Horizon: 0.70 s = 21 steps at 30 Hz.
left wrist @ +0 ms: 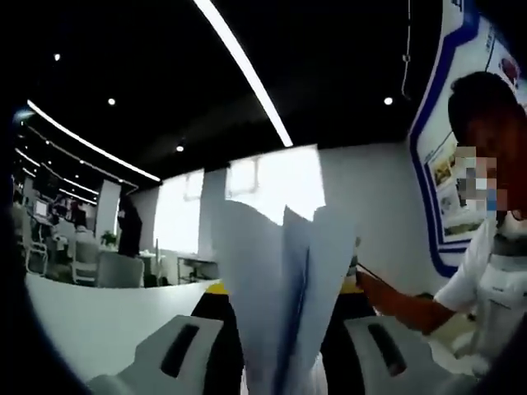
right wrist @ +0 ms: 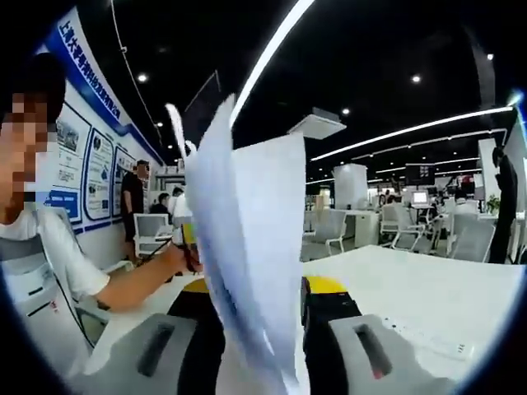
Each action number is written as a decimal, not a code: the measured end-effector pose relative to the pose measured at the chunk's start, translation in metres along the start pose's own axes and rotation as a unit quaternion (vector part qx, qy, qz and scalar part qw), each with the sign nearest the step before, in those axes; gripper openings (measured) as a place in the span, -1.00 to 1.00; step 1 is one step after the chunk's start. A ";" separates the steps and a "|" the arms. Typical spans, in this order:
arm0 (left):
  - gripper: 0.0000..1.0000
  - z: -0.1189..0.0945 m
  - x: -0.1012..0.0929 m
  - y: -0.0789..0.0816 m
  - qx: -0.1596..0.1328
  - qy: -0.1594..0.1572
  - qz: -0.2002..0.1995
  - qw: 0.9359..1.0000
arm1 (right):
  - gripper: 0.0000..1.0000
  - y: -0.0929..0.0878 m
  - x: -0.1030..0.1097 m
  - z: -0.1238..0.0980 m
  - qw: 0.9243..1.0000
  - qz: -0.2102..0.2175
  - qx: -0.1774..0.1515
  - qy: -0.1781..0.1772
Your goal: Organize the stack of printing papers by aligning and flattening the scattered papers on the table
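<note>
A loose stack of white printing papers (left wrist: 280, 271) stands upright between the black, yellow-tipped jaws of my left gripper (left wrist: 284, 290), which is shut on its lower edge. The sheets fan apart at the top. In the right gripper view the same kind of papers (right wrist: 247, 222) rise between the jaws of my right gripper (right wrist: 251, 284), also shut on them, with the sheets splayed and bent leftward. The white table (right wrist: 428, 296) lies below, and its edge (left wrist: 99, 313) also runs along the left of the left gripper view.
A person in a white shirt (left wrist: 494, 271) stands close by, one arm (right wrist: 140, 280) stretched toward the papers. A blue display board (right wrist: 82, 173) covers the wall behind. White office chairs (right wrist: 329, 230) and desks stand farther back, with people among them.
</note>
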State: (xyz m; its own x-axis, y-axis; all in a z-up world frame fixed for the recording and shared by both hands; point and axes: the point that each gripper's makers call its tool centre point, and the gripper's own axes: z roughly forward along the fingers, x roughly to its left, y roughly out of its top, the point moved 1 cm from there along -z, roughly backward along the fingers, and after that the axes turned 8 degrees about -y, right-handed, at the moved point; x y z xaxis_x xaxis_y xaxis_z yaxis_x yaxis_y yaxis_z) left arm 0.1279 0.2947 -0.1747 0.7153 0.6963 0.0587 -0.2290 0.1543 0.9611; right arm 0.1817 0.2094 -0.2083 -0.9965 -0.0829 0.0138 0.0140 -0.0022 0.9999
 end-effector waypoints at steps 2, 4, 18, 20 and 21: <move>-0.69 0.007 0.000 -0.013 0.028 0.001 0.036 0.999 | -0.50 -0.001 0.001 0.001 1.000 0.002 0.001 0.002; -0.87 0.012 -0.001 -0.014 0.020 -0.003 0.031 0.999 | -0.48 -0.002 0.000 0.001 1.000 0.003 0.002 0.000; -0.43 0.030 0.002 -0.020 -0.046 -0.024 -0.040 0.998 | -0.12 -0.012 -0.018 0.011 0.999 0.012 0.022 -0.032; -0.43 0.036 -0.004 -0.026 -0.027 -0.028 -0.024 0.999 | -0.05 -0.010 -0.019 0.010 0.999 0.002 0.022 -0.037; -0.43 0.039 -0.006 -0.026 -0.028 -0.029 -0.020 0.999 | -0.03 -0.009 -0.020 0.010 0.999 0.001 0.021 -0.041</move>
State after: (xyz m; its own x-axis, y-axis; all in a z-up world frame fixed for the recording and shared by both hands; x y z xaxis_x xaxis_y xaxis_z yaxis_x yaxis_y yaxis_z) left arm 0.1554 0.2587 -0.1898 0.7615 0.6470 0.0381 -0.2357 0.2217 0.9462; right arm 0.2005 0.2207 -0.2170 -0.9999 -0.0011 0.0140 0.0140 0.0399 0.9991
